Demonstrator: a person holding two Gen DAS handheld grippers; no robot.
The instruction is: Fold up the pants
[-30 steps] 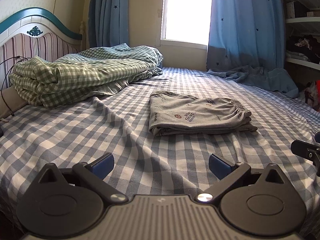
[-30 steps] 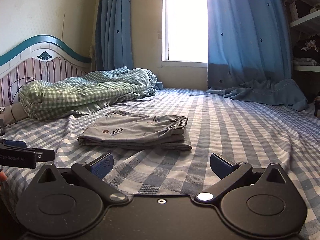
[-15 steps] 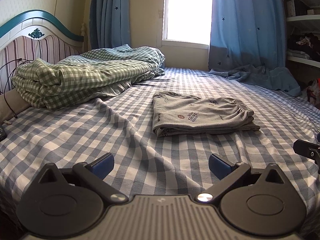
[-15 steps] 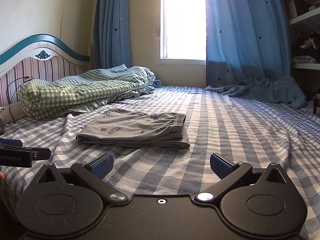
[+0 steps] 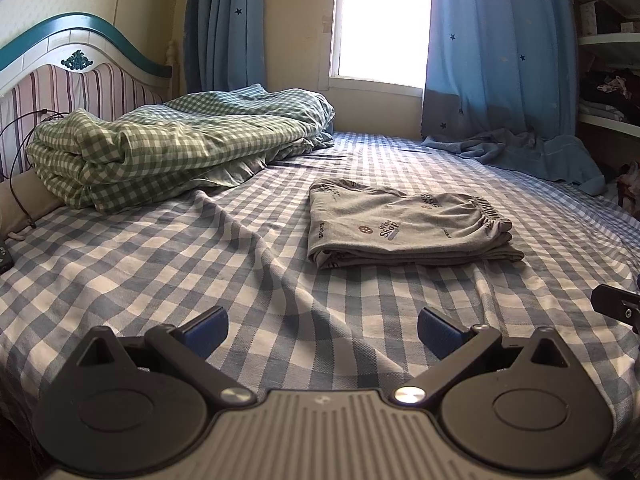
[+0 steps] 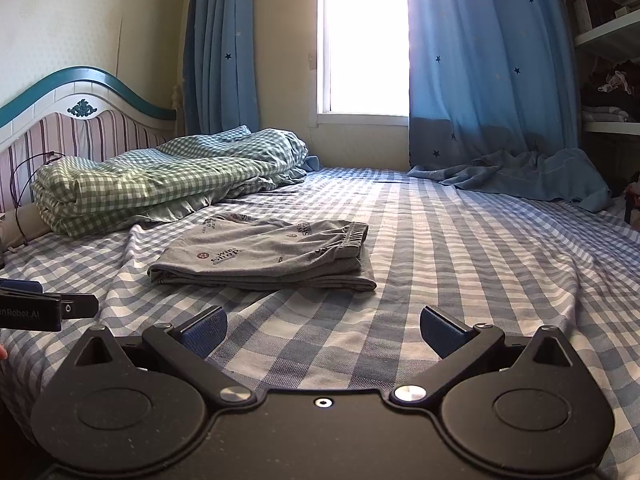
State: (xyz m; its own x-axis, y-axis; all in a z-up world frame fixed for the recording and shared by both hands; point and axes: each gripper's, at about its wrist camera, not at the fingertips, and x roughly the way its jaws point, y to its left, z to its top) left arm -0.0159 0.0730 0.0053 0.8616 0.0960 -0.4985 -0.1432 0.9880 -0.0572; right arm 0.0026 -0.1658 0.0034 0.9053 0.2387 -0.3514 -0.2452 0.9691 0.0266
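The left gripper (image 5: pixel 322 330) is wide open and holds nothing; its two blue pads (image 5: pixel 206 326) sit low over the bed (image 5: pixel 160 280). The right gripper (image 6: pixel 323 330) is wide open too, with nothing between its pads (image 6: pixel 440 334). Both stay back at the near edge of the bed, well apart from the pants (image 5: pixel 404 226). In the left view the pants lie far ahead and a bit to the right. In the right view the pants (image 6: pixel 272 256) lie far ahead and a bit to the left, so they rest between the two grippers, out in the middle of the bed. The pants are gray with small words and round badges printed on them. They are folded into a flat, neat stack of layers. The stretchy waistband is at the right end, and the smooth folded edge is at the left end. They lie on a blue and white checked sheet that has some soft wrinkles. Farther off on the left is a green checked blanket (image 5: pixel 168 152), bunched up near the headboard (image 5: pixel 80 76).
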